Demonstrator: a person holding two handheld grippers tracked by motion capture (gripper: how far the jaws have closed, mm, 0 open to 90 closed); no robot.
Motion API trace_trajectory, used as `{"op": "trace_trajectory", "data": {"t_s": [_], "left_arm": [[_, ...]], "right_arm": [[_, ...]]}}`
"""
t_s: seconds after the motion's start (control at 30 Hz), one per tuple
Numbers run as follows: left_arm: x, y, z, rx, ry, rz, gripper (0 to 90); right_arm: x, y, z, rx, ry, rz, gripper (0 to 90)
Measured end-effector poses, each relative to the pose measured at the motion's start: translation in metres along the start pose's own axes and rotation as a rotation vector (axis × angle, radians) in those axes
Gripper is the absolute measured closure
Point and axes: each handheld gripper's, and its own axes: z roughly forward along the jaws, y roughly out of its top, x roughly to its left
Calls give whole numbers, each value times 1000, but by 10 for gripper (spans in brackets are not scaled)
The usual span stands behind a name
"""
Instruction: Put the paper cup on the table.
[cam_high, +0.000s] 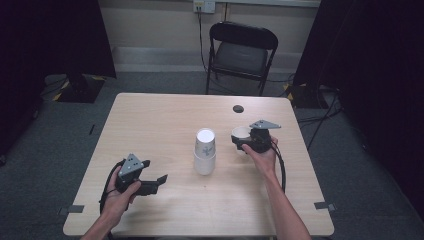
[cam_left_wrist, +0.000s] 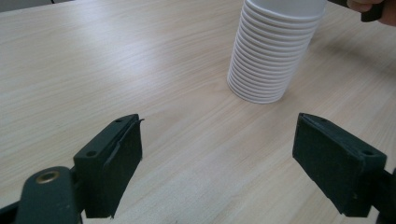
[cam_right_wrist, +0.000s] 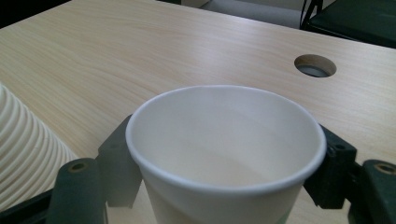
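A stack of white paper cups (cam_high: 205, 150) stands upside down in the middle of the wooden table (cam_high: 150, 115); its ribbed rims (cam_left_wrist: 273, 51) rise just ahead of my left gripper. My left gripper (cam_high: 154, 171) rests low near the front left, and its jaws (cam_left_wrist: 217, 158) stand wide open with nothing between them. Right of the stack, my right gripper (cam_high: 246, 141) holds a single white paper cup (cam_high: 241, 132) upright. In the right gripper view the cup (cam_right_wrist: 224, 140) sits between the two jaws, whose pads press its sides, and the stack (cam_right_wrist: 23, 140) is at the left.
A round cable hole (cam_high: 238, 108) is cut in the table behind the held cup, also in the right gripper view (cam_right_wrist: 315, 65). A black folding chair (cam_high: 242, 50) stands beyond the far edge. Black curtains hang at both sides.
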Motion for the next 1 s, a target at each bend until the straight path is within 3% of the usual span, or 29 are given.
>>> {"op": "trace_trajectory", "data": {"t_s": [0.33, 1.0], "left_arm": [[-1, 0, 0, 4, -1, 8, 158], [1, 0, 0, -1, 4, -8, 158]], "right_arm": [[1, -10, 11, 15, -5, 1, 251], [4, -28, -7, 44, 6, -15, 240]]}}
